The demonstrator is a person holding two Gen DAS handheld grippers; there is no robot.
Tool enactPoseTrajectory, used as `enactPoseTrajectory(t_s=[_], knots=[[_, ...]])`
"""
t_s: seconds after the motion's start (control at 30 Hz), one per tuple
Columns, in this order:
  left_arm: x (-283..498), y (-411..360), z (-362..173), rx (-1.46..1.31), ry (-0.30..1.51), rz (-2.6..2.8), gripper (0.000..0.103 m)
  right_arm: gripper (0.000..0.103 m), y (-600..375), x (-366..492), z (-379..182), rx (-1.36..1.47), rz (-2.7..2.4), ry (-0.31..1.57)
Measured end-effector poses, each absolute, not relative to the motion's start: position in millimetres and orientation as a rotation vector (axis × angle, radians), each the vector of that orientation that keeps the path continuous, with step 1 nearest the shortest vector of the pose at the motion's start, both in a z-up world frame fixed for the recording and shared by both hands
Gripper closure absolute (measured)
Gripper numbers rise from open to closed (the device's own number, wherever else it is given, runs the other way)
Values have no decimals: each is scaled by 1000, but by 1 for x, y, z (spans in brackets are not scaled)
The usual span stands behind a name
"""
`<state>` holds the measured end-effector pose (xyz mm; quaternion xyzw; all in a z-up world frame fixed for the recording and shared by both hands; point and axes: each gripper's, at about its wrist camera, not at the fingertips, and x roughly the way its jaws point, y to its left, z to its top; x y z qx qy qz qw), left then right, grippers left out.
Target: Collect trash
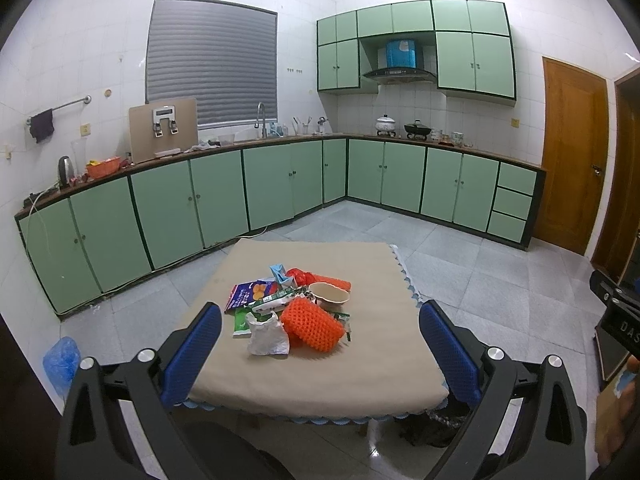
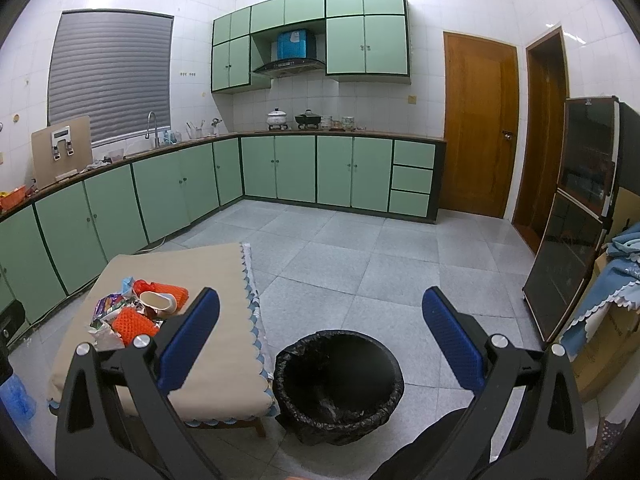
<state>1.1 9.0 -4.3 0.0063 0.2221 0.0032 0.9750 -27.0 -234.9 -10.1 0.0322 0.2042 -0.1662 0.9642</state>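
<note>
A heap of trash lies in the middle of the low table: orange foam netting, a crumpled white bag, a purple snack packet, a beige paper bowl, green wrappers and a blue carton. My left gripper hangs open above the table's near edge, its blue pads on either side of the heap, nothing held. My right gripper is open over a bin lined with a black bag, which stands on the floor right of the table. The same heap shows at left.
Green cabinets and a worktop run along the far walls. A dark glass cabinet and a cloth-covered box stand on the right. A blue plastic bag lies on the tiled floor left of the table. Wooden doors are at the back right.
</note>
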Motion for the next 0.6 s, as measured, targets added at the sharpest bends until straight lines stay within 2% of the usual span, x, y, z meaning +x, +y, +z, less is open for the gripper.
enactPoseTrajectory(t_s=[0.6], knots=[[0, 4, -4, 17, 455, 6, 6, 5, -234, -25, -11, 64, -336, 420]])
